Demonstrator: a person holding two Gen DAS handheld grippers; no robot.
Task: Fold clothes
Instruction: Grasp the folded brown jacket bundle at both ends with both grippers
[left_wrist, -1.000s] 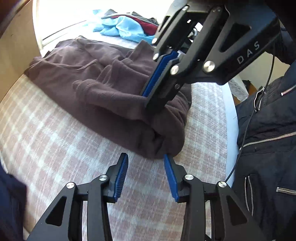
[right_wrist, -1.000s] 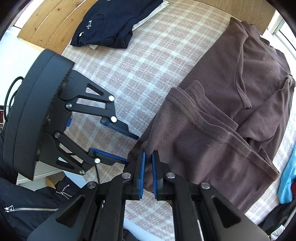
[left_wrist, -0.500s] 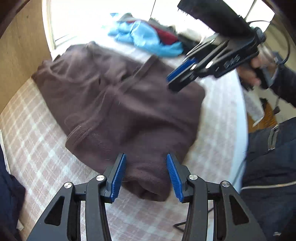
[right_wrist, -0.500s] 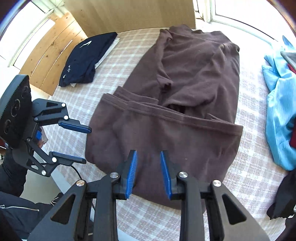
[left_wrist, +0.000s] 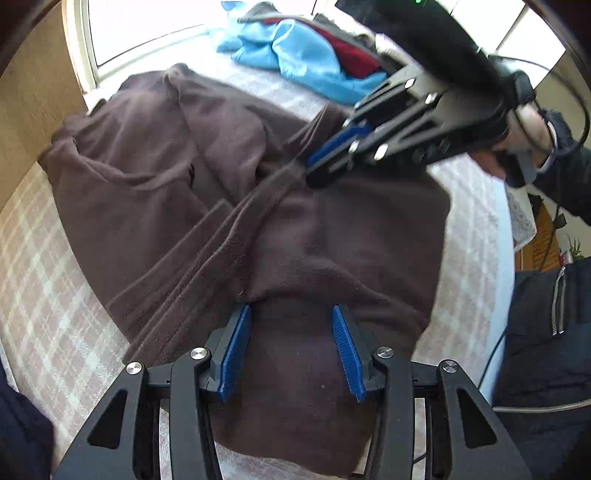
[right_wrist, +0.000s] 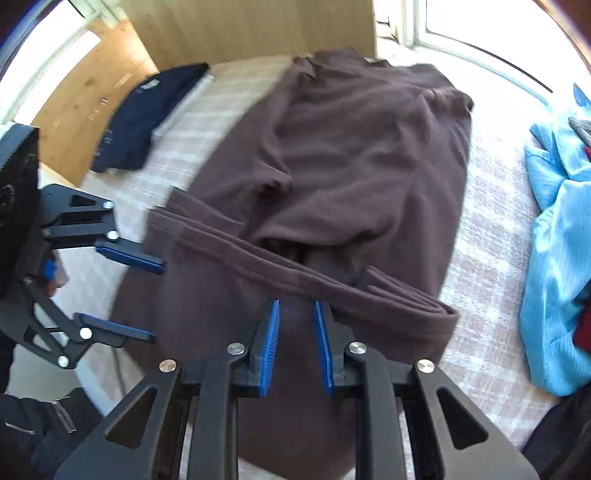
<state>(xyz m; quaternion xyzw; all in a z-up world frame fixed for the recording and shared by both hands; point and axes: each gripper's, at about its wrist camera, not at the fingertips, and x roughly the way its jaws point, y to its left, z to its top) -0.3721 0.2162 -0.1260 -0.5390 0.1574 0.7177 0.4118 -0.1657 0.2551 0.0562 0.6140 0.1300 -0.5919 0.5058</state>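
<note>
1. The brown top (right_wrist: 354, 155) lies on the checked bed (right_wrist: 491, 206), hem folded up towards the middle.
2. The left gripper (left_wrist: 291, 332) hangs half-open over the near fold; the right gripper (right_wrist: 295, 325), narrow and closing, straddles cloth at the hem band.
3. Next, probably a second fold: pinch both corners.
4. No containers; the folded navy top (right_wrist: 147, 114) lies apart.

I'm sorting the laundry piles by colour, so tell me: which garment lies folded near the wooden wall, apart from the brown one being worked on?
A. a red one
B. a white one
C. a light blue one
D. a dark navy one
D: the dark navy garment lies folded by the wooden wall, across the checked cover from the brown garment.
</note>
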